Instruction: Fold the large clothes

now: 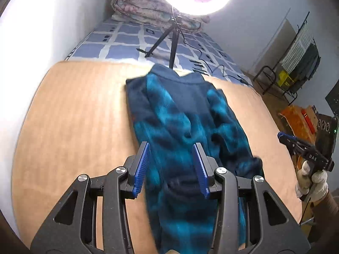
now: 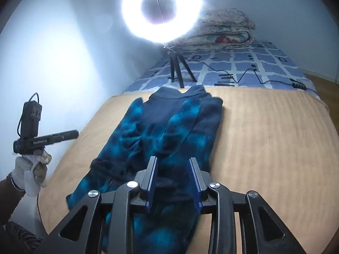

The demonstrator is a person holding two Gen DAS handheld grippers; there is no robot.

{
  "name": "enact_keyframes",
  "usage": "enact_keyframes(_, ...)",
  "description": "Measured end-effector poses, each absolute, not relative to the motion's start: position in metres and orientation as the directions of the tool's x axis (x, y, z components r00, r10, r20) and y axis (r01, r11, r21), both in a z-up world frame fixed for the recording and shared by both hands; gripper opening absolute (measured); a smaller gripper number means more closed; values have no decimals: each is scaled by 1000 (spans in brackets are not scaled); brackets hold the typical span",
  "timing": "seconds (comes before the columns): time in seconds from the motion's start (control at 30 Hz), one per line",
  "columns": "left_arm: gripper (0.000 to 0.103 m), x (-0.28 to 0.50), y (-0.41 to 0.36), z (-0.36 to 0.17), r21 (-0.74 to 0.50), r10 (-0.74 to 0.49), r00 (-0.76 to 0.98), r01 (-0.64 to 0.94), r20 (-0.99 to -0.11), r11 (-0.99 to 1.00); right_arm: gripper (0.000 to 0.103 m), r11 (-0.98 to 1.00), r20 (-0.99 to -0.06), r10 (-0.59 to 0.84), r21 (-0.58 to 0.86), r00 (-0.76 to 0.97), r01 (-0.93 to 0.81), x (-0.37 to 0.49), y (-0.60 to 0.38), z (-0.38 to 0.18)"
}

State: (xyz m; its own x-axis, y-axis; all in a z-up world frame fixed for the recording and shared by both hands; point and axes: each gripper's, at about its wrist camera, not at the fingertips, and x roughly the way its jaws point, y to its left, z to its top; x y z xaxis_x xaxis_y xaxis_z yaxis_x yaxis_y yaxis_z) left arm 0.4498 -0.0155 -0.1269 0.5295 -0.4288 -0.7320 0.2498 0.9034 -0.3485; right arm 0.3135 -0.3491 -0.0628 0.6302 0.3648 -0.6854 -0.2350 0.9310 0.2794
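A dark blue and teal tie-dye fleece sweater (image 1: 182,122) lies lengthwise on a tan cover (image 1: 80,114), collar at the far end, both sleeves folded in over the body. It also shows in the right wrist view (image 2: 169,131). My left gripper (image 1: 172,148) is open, hovering over the sweater's near part with nothing between its blue pads. My right gripper (image 2: 172,163) is open too, above the sweater's lower middle, empty. Each gripper shows in the other's view, held in a white-gloved hand beside the bed: the right one (image 1: 307,150), the left one (image 2: 42,139).
A ring light (image 2: 161,10) on a black tripod (image 2: 178,72) stands on the blue checked bedsheet (image 2: 254,67) beyond the collar, with cables (image 2: 243,76) across the sheet. A folded floral quilt (image 2: 224,29) lies at the bed's far end. A wall (image 2: 59,53) runs along one side.
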Motion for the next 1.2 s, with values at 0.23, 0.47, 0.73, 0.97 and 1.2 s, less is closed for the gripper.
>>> enact_keyframes(0.23,43,529,-34,-157,-330,-405,528,235,-747,914,26,936,-708,351,252,613,-245,387,-340,-81)
enact_keyframes(0.47,43,589,-58,-214,-313,-388,475,232,-790,921,26,937,-743,347,251,572,-242,461,-327,-129)
enact_keyframes(0.73,52,598,-79,-240,-248,-375,430,322,-821,914,28,935,-824,313,180,472,-307,487,-304,-169)
enact_keyframes(0.97,72,612,-29,-203,-341,-439,495,279,-750,898,64,921,-751,375,232,544,-314,489,-349,-130)
enact_keyframes(1.2,71,665,-4,-241,-457,-478,415,155,-774,876,66,886,-690,439,438,576,-150,534,-408,-152)
